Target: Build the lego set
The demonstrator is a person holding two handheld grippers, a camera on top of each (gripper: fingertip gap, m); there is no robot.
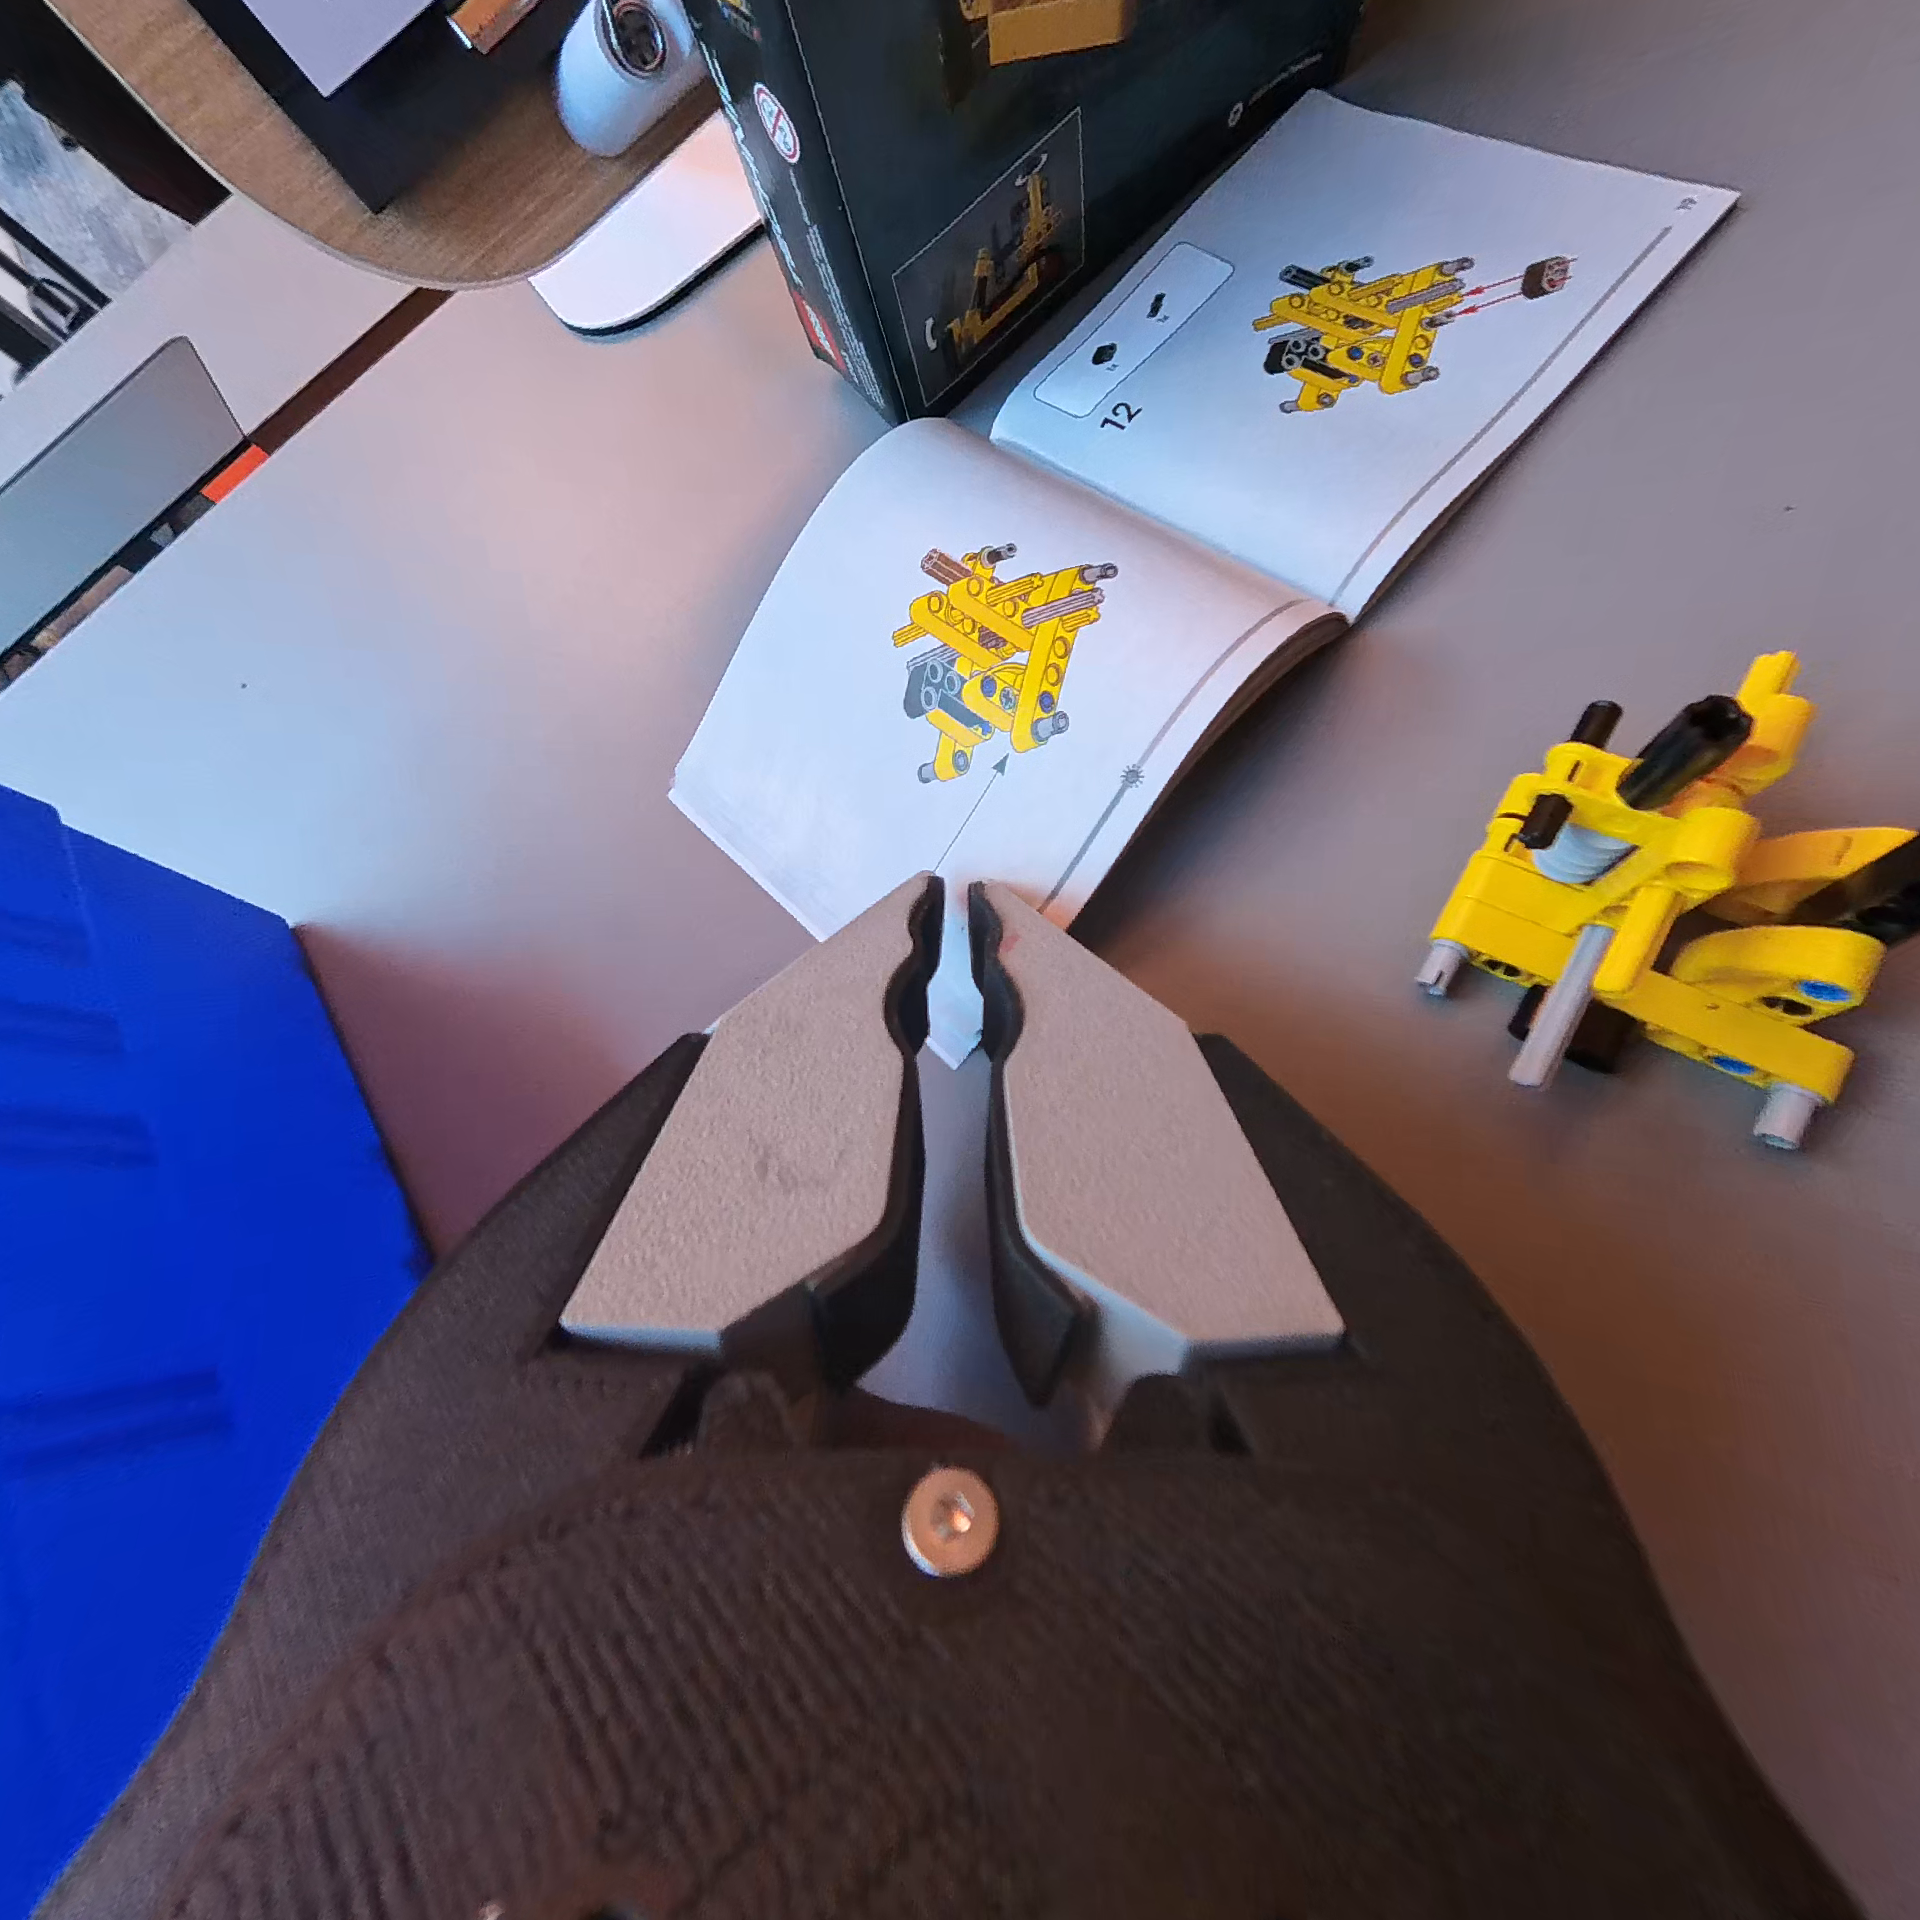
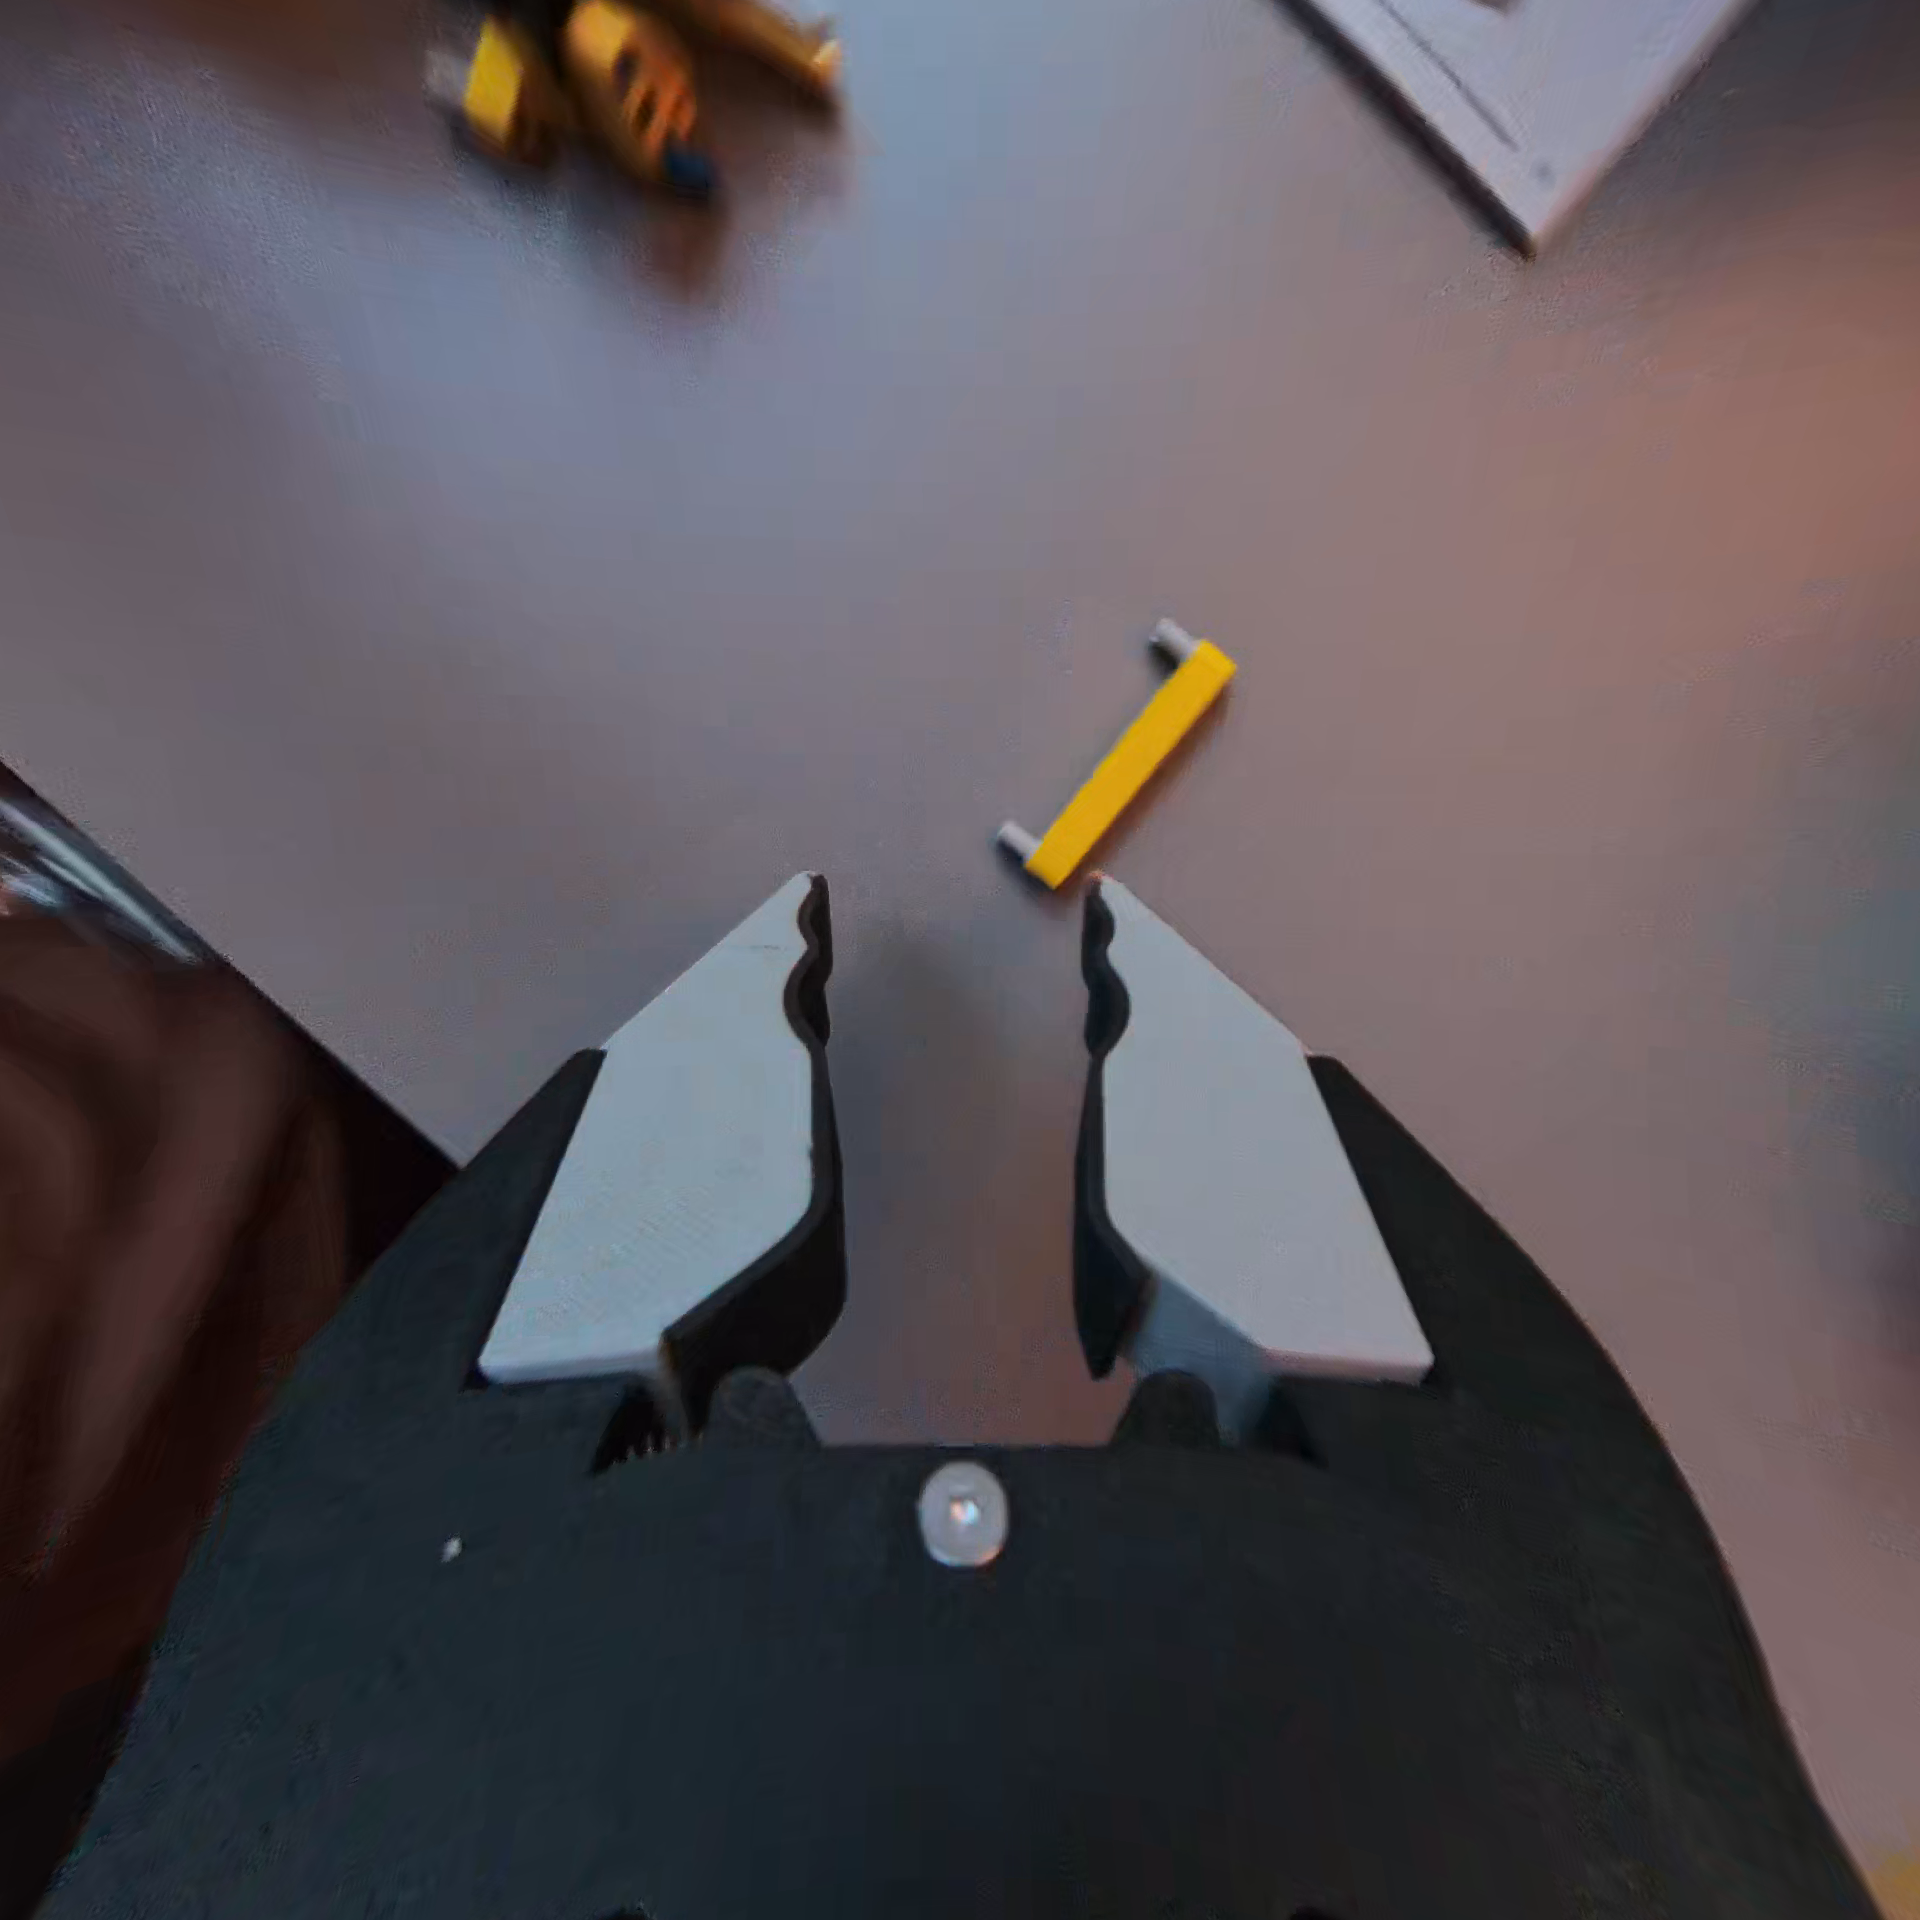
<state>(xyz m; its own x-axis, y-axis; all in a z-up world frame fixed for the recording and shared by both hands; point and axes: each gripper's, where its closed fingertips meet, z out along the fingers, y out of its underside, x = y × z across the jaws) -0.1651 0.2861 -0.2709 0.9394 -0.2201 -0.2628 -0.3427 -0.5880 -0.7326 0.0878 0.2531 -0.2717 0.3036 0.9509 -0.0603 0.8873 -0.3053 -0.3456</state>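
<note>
My left gripper (image 1: 956, 894) is shut on the near corner of the left page of the open instruction booklet (image 1: 935, 665), and that page curves upward. The partly built yellow lego model (image 1: 1652, 904), with black and grey axles, stands on the grey table to the right of the booklet. In the right wrist view my right gripper (image 2: 954, 894) is open and empty above the table. A yellow beam (image 2: 1132, 764) with a grey pin at each end lies just beyond its right fingertip. The model (image 2: 613, 94) shows blurred at the top left there.
The dark lego box (image 1: 935, 187) stands behind the booklet. A blue container (image 1: 156, 1195) sits at the left. A monitor foot (image 1: 644, 249) and a white camera (image 1: 623, 73) are at the back. The booklet corner (image 2: 1538, 114) shows in the right wrist view, and the table edge (image 2: 260, 1018) runs at lower left. There is about 25 cm between the tips of the two grippers.
</note>
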